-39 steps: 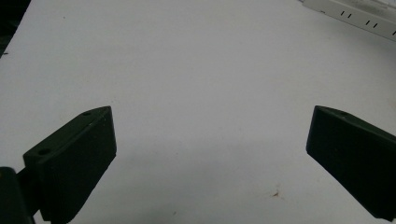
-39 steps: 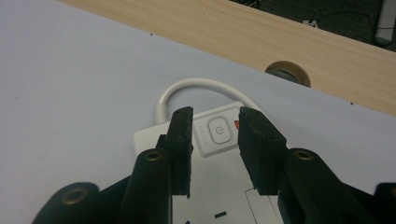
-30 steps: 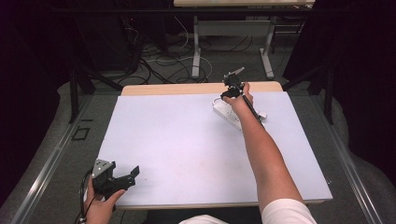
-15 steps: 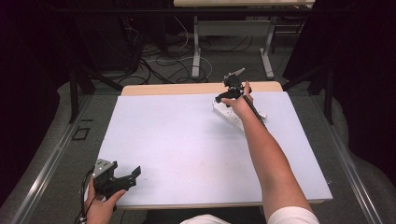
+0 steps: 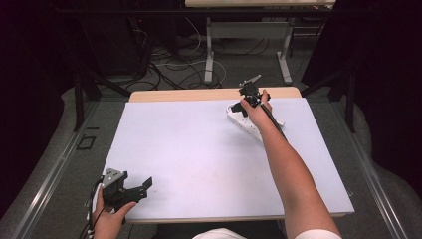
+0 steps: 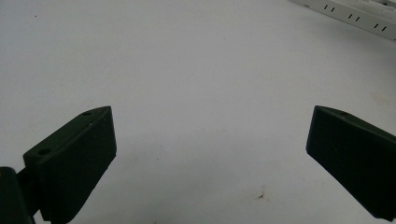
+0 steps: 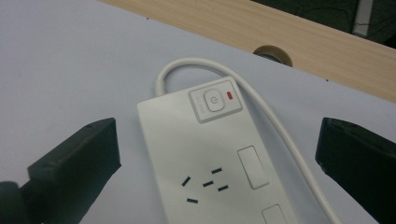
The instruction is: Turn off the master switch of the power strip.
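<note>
Right claw (image 7: 217,154) just spread wide, released above the power strip (image 7: 205,158); left claw (image 6: 210,154) released.

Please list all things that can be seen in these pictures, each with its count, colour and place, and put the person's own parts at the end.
power strip: one, white, far right part of the table, between the open jaws of the right gripper, untouched by them.
power button: one, white, red light beside it, at the cord end of the power strip.
cord: one, white, loops out of the power strip and runs along its side.
table: one, white top with a wooden far edge.
cables: several, dark and light, on the floor beyond the table.
left gripper: one, black, near left corner, jaws open.
right gripper: one, black, jaws just opened.
hands: two, each holding a gripper.
</note>
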Tool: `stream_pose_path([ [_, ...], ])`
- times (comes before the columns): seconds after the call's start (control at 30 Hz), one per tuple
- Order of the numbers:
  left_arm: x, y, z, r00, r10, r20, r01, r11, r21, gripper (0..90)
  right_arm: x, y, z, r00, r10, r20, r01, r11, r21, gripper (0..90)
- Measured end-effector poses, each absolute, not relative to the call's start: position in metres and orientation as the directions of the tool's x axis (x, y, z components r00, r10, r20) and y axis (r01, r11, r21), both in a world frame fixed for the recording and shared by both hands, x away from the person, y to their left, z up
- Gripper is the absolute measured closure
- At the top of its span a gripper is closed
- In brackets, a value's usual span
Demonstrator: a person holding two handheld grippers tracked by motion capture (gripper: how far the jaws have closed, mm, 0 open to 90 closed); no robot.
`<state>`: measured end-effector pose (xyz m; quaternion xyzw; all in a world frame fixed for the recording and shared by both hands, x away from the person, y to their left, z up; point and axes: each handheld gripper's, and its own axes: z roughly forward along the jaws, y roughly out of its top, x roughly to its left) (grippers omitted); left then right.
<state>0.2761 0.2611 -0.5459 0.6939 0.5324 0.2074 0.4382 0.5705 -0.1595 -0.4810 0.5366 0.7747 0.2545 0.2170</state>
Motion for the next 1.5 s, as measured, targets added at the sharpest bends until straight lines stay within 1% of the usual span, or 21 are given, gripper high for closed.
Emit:
stream_pose_path([
  [0.3, 0.277, 0.259, -0.546, 0.340, 0.923, -0.181, 0.551, -0.039, 0.834, 1.7, 0.562, -0.165, -0.472, -0.331, 0.941, -0.071, 0.710, 0.298, 0.638, 0.0],
  [0.53, 0.278, 0.259, -0.547, 0.341, 0.924, -0.173, 0.558, -0.051, 0.828, 1.7, 0.548, -0.162, -0.467, -0.373, 0.926, -0.065, 0.685, 0.322, 0.654, 0.0],
  [0.87, 0.279, 0.257, -0.547, 0.335, 0.927, -0.171, 0.564, -0.052, 0.824, 1.7, 0.524, -0.163, -0.466, -0.398, 0.914, -0.081, 0.652, 0.344, 0.676, 0.0],
  [1.07, 0.280, 0.257, -0.547, 0.329, 0.928, -0.175, 0.567, -0.046, 0.823, 1.7, 0.510, -0.171, -0.465, -0.400, 0.914, -0.066, 0.648, 0.333, 0.685, 0.0],
  [1.5, 0.280, 0.258, -0.548, 0.318, 0.931, -0.178, 0.568, -0.037, 0.822, 1.7, 0.474, -0.197, -0.464, -0.439, 0.898, -0.034, 0.611, 0.326, 0.722, 0.0],
])
